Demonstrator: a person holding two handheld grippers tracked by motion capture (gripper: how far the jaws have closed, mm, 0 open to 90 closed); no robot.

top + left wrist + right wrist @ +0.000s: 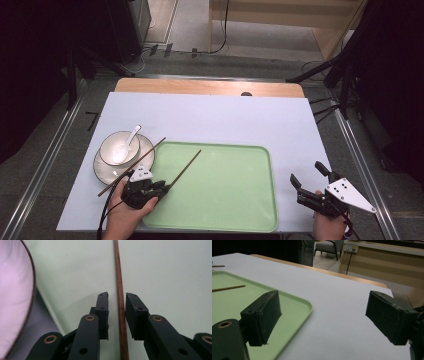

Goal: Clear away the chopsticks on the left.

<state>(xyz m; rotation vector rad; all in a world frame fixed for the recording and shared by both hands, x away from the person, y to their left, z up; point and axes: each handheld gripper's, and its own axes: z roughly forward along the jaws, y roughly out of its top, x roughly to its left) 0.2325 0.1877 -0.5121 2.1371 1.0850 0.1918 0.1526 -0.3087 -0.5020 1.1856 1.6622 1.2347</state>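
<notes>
Evidently the left gripper (159, 188) is setting a thin brown wooden chopstick (120, 297) onto the pale green plastic tray (235, 200): its jaws stand slightly apart with the stick between them, the pads not pressing it. The chopstick is slender, straight and reddish-brown, lying diagonally on the tray's near-left part. A second, matching chopstick (131, 167) leans across the white bowl's saucer (102, 172), likely next. The right gripper (311, 184) waits beside the tray, jaws spread wide and empty.

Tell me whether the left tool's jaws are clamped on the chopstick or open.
Open. In the left gripper view the chopstick lies between the left tool's jaws, with a slim gap visible on each side.
</notes>
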